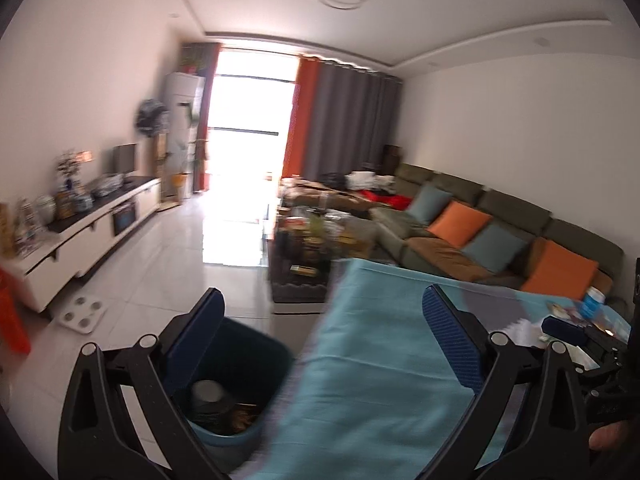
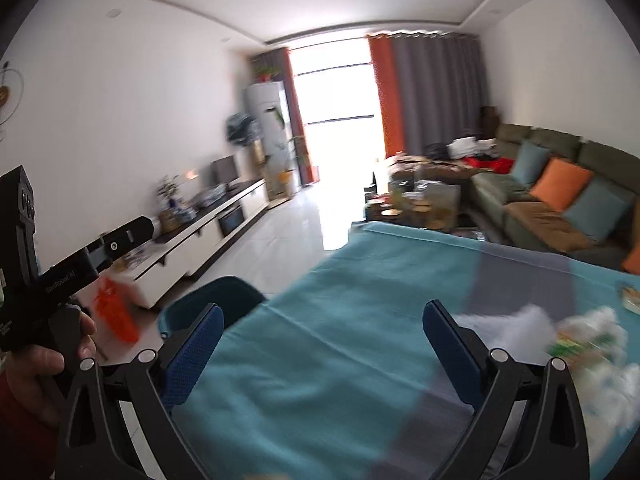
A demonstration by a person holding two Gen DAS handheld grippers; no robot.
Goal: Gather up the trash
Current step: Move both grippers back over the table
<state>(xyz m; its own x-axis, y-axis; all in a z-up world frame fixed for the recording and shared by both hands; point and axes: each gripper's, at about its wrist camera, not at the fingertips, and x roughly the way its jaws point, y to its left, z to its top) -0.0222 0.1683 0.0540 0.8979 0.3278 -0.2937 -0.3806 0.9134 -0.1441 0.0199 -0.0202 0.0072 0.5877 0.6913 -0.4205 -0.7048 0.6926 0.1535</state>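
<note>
A dark teal trash bin stands on the floor at the table's left edge, with some trash inside; its rim also shows in the right wrist view. My left gripper is open and empty, above the bin and the edge of the teal tablecloth. My right gripper is open and empty over the tablecloth. White crumpled tissue and a green-printed wrapper lie on the table, right of the right gripper. The tissue and the right gripper's body show at the left wrist view's right side.
A blue-and-white container and small packets lie at the table's far right. A green sofa with cushions stands right, a cluttered coffee table ahead, a white TV cabinet left. A scale and an orange stool are on the floor.
</note>
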